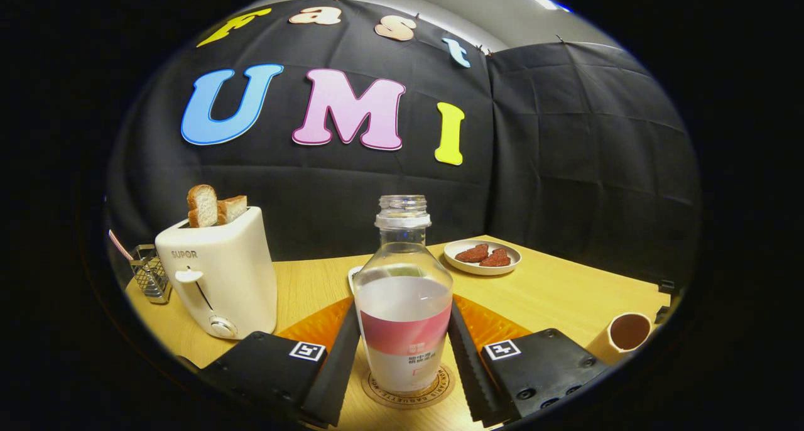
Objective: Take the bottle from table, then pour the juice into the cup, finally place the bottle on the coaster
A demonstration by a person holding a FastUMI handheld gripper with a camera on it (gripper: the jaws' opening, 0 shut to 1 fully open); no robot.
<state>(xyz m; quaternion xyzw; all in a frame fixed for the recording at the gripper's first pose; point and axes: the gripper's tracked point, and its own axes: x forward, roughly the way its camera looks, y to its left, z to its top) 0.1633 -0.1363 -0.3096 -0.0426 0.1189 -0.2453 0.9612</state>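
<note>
Between my jaws the bottle (402, 299) stands upright on the coaster (408, 393); jaws apart, flanking it, contact unclear. Cup (623, 337) at three o'clock, toaster (217, 274) at ten.

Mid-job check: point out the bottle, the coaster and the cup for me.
bottle (403, 305): gripper view, clear body above the pink label, between the claw fingers.
coaster (375, 390): gripper view, round rim showing under the bottle.
cup (629, 332): gripper view, dark inside of its mouth.

We see the gripper (403, 362) held level and pointing forward, its two fingers (339, 368) parted and angled slightly inward, a narrow gap showing along each inner face.
</note>
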